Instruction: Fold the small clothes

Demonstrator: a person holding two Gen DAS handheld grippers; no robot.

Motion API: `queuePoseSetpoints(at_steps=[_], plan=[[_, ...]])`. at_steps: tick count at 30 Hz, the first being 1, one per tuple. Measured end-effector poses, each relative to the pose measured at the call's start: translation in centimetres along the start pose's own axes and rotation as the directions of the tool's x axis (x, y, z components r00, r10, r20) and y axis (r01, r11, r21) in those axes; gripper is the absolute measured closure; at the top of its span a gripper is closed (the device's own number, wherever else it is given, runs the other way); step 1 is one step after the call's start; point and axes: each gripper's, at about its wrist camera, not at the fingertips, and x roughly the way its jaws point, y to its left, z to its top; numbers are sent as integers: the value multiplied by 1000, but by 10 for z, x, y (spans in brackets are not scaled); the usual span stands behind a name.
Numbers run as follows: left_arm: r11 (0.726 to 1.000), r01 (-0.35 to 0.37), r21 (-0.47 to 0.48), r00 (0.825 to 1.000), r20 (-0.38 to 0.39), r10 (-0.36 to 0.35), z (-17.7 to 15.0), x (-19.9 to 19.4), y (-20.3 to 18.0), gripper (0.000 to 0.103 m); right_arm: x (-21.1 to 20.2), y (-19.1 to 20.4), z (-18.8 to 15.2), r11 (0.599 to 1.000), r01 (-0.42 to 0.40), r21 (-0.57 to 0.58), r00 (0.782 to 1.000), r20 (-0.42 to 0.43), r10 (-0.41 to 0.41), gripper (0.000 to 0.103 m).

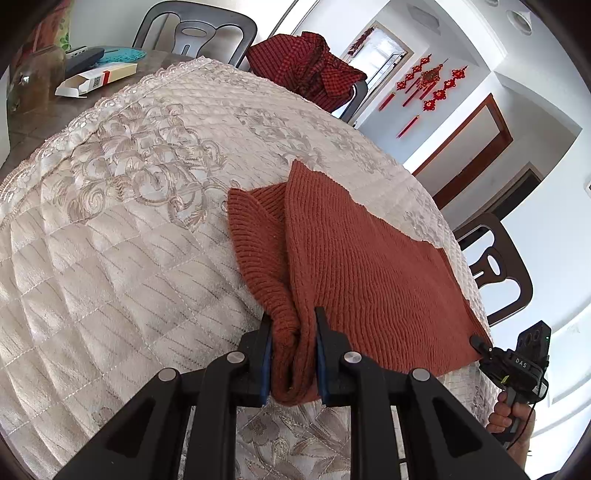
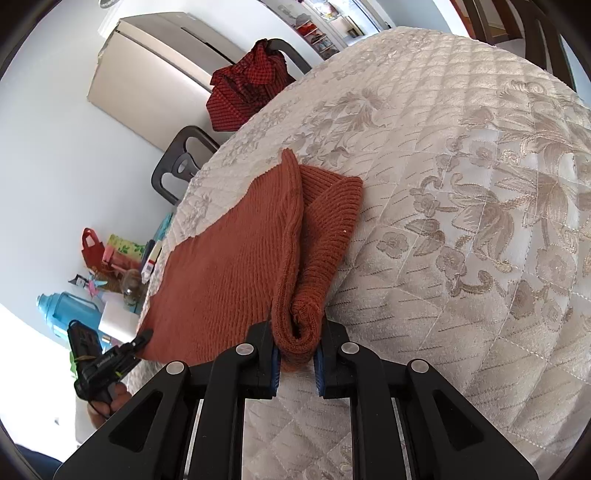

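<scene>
On the quilted, flower-embroidered table cover (image 1: 122, 229) a rust-orange knitted garment (image 1: 354, 266) lies spread flat, its near edge at the table's rim. The left gripper (image 1: 293, 354) has its two fingers clamped on a bunched fold at one near corner; the right gripper (image 2: 295, 354) pinches the other corner the same way — knit rolled thick between the blue pads (image 2: 275, 363). A ribbed flap (image 2: 332, 221) lies beside the main panel. A red checked cloth (image 1: 306, 66) hangs over a dark chair (image 1: 195, 31) beyond the table; an open carton (image 1: 98, 77) and a jar (image 1: 33, 79) sit on bare tabletop. The garment's shape — sleeves, neck — is hard to make out.
</scene>
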Motion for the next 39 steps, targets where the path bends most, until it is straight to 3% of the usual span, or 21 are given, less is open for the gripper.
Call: queuePoseSetpoints(at_steps=[6,11,14,18,20,23,25,28,31,39], plan=[[999,-40,15,999,33,40,3,-15,1,78,-15,2,1,999,44,-29,999,10,-44,83],[994,-102,44,989,116,96,15,-35,-7,79,-50,19,6,981,159,-109,980,140,-143,83],[992,-93,87,985,152,79,22,-34,-23,79,-54,40,10,973,147,-176,976,188,-114,83],[988,-49,149,992,125,30,26,-8,-47,79,-19,68,7,952,134,-274,984,151,-95,83],[982,-59,179,994,105,41,24,5,-54,79,1,76,2,944,103,-314,992,106,-73,83],[977,-89,193,995,60,79,16,26,-48,79,21,77,-4,923,141,-358,989,86,-118,83],[979,-71,190,996,66,59,11,26,-44,79,29,64,-4,917,206,-341,978,79,-191,85],[980,-67,185,996,62,57,13,22,-43,79,22,54,-3,938,176,-298,984,79,-159,85],[976,-82,204,995,64,70,16,21,-50,79,21,63,-3,924,200,-327,980,83,-182,85],[968,-110,224,991,94,90,30,28,-61,79,56,115,0,905,55,-422,998,17,-53,85]])
